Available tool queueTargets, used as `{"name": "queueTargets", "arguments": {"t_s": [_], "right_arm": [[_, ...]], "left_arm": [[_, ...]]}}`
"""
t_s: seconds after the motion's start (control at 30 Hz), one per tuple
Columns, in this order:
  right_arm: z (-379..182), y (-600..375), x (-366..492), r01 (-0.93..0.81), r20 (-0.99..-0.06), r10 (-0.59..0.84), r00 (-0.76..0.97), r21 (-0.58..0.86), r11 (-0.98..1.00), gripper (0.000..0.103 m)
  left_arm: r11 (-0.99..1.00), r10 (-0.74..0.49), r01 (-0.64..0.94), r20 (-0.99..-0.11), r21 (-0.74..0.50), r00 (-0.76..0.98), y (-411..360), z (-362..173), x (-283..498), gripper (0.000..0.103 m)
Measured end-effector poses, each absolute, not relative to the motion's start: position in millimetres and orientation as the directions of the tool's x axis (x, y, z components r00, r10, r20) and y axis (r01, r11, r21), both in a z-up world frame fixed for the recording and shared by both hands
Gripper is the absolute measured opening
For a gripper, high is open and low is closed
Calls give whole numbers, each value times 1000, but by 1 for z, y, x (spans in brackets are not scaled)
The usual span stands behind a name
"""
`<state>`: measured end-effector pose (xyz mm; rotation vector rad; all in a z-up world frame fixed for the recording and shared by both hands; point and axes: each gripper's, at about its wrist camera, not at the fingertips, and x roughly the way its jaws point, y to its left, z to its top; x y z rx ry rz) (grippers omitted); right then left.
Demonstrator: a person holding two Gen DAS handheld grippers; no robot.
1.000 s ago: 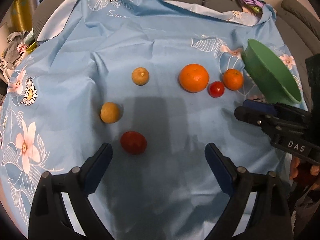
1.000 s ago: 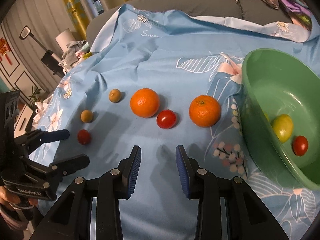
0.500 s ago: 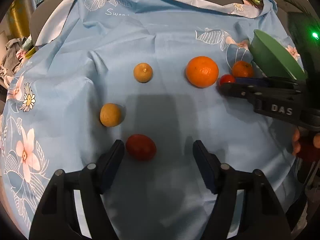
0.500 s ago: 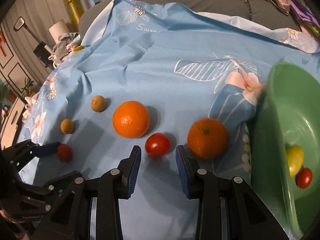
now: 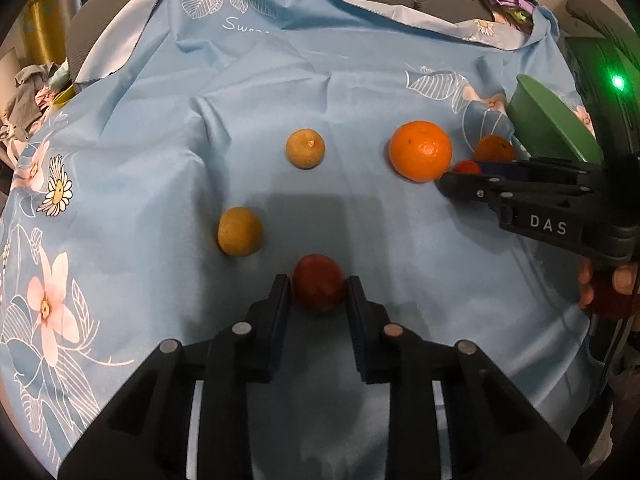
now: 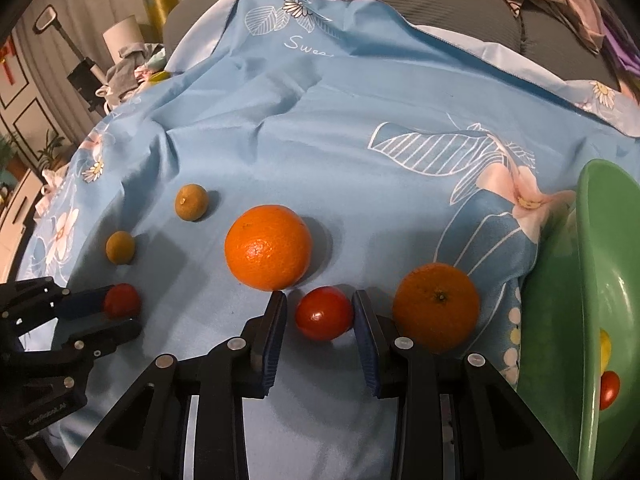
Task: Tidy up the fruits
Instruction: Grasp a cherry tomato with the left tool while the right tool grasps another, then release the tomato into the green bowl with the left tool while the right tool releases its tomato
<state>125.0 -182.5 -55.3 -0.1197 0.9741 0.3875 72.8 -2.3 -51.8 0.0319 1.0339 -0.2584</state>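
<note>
My left gripper (image 5: 318,286) is closed around a red tomato (image 5: 319,287) on the blue cloth; both pads touch its sides. My right gripper (image 6: 320,306) straddles a second red tomato (image 6: 325,318), with small gaps on both sides. A large orange (image 6: 268,253) lies just beyond the right gripper's left finger and a smaller orange (image 6: 437,306) to its right. Two small yellow-brown fruits (image 5: 305,148) (image 5: 239,231) lie further left. The green bowl (image 6: 588,280) at the right holds a yellow fruit and a red tomato.
A blue flowered cloth (image 5: 320,80) covers the surface, with folds at the back. A grey sofa with clothes (image 6: 540,8) stands behind. The left gripper's body shows in the right wrist view (image 6: 48,344); the right gripper shows in the left wrist view (image 5: 540,200).
My left gripper moved forward and closed its fingers onto the near red tomato. My right gripper moved forward and left until the other tomato sits between its fingers.
</note>
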Motion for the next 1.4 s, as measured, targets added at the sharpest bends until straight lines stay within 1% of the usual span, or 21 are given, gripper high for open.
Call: {"name": "queueTargets", "arguments": {"t_s": [0.07,0.43,0.77,0.97,1.4], "right_arm": [[-55,-183,125,-375,-824,269,499,75,924,29],[-41,-185,111,-381,-795,276,541,61,923,29],[-19,-193,69,-420,-747,357,560,116,900,29],[-3,-205,44,-394,-713,322,623,69,916,29],[21,-261,21,-295,-652,264,711,65,953,29]], "left_arm": [[969,-199,226,-851,-97,486,-2,-52,73,25],[962,-250,227,-823,-151,510,4,-43,66,25],[942,-303,293,-790,-164,532,-11,-16,45,25],[925,-333,343,-783,-163,526,-33,-5,40,25],[874,-401,462,-757,-149,515,-103,27,51,25]]}}
